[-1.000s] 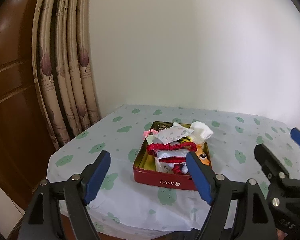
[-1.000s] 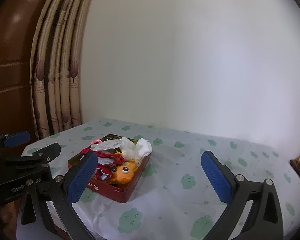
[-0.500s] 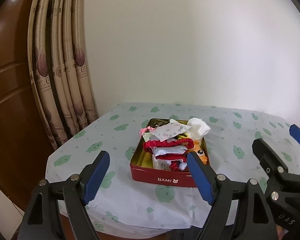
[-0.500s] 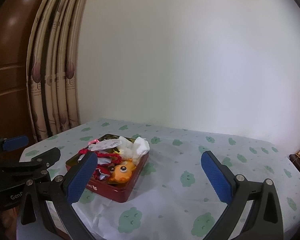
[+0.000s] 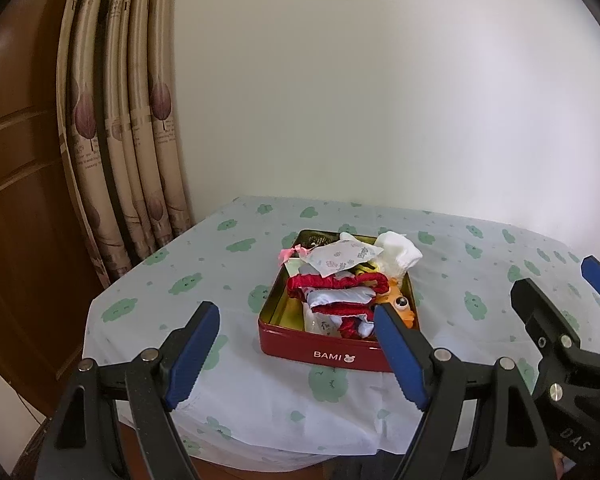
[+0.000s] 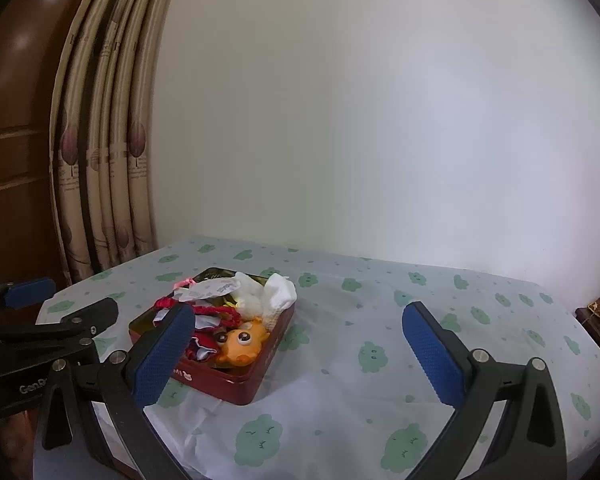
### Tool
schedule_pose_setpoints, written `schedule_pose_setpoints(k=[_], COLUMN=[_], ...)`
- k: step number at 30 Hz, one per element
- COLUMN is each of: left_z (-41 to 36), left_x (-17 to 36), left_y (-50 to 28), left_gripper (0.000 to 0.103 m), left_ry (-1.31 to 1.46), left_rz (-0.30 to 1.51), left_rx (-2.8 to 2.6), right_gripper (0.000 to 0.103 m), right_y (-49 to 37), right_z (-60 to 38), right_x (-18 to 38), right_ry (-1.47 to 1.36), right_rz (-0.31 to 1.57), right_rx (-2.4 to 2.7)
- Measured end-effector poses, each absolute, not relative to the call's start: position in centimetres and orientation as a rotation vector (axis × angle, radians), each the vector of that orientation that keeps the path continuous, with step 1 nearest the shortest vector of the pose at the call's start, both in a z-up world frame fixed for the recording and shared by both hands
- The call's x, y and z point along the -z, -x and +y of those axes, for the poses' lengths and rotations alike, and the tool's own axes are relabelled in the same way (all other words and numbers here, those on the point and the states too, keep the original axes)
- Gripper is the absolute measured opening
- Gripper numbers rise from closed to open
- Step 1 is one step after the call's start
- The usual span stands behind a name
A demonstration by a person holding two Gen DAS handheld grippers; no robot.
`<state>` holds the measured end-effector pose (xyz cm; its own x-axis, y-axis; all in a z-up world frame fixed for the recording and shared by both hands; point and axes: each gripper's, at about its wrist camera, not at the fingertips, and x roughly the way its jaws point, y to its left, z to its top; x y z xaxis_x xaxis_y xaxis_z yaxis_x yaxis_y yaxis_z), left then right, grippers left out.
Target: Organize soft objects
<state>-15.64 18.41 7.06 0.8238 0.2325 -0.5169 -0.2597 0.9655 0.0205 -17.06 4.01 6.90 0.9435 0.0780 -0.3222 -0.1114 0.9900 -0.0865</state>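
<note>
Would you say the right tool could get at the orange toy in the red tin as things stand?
Probably yes. The right tool is open and empty, and the orange toy lies uncovered at the near corner of the red tin, with only bare tablecloth between.

We hold our right claw [image 6: 298, 354] open above the table [image 6: 480, 320]; the red tin [image 6: 260, 372] brims with soft things.

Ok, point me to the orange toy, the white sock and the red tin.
orange toy [image 6: 242, 344]: right wrist view, on its face below the eyes.
white sock [image 5: 400, 254]: left wrist view, on the bunched fabric at the tin's far right corner.
red tin [image 5: 292, 350]: left wrist view, on the front wall left of the BAMI lettering.
</note>
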Motion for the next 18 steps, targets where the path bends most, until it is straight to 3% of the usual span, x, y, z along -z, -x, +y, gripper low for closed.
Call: schedule_pose_setpoints(k=[18], left_z=[18.56], left_x=[-6.72], left_y=[15.45], left_gripper=[0.082], left_ry=[0.06], left_rz=[0.567], left_rx=[-0.266], right_gripper=[0.103], right_y=[17.04], right_z=[4.34], right_x=[-6.56], right_ry=[0.101], right_rz=[0.336], right_rx=[-0.086])
